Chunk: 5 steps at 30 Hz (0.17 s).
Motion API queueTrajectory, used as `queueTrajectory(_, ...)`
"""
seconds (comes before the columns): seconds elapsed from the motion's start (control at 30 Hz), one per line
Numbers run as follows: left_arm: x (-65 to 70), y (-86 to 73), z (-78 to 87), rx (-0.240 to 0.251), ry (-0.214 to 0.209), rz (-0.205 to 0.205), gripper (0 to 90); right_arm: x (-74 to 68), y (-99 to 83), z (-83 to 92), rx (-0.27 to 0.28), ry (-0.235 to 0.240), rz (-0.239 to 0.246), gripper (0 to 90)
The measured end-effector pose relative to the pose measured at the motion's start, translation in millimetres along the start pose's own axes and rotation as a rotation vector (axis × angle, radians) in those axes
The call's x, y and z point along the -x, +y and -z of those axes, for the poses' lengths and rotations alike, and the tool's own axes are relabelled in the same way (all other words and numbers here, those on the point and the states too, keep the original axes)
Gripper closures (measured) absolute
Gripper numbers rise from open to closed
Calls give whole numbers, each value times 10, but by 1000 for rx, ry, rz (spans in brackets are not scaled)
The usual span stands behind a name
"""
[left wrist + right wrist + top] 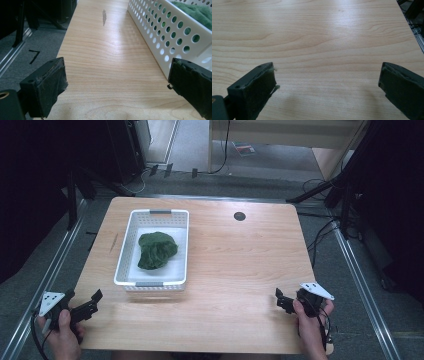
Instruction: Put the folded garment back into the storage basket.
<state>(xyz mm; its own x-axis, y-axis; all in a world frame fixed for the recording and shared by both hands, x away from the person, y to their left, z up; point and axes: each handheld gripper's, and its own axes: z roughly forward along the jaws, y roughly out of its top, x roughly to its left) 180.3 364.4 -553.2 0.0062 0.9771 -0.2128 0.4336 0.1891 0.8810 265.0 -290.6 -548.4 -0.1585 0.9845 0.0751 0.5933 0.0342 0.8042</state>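
A crumpled green cloth [156,249] lies inside a white perforated basket [128,245] on the left half of the wooden table [240,265]. My left gripper [89,304] is held at the table's front left corner, open and empty, just short of the basket's near corner. In the left gripper view the basket's wall [160,30] runs along the right, with the cloth [197,12] showing over its rim. My right gripper [282,301] is at the front right edge, open with nothing between its jaws, over bare wood [324,50].
A dark round grommet [239,216] sits near the table's far edge. A grey smudge [104,17] marks the wood left of the basket. Metal rails, cables and stands surround the table on the floor.
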Motion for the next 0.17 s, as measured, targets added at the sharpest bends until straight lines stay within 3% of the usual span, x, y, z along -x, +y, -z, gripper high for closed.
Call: queueTrajectory(0.17,-17,0,6,1,-4,19,25,-3,-1,0,1,0,11,13)
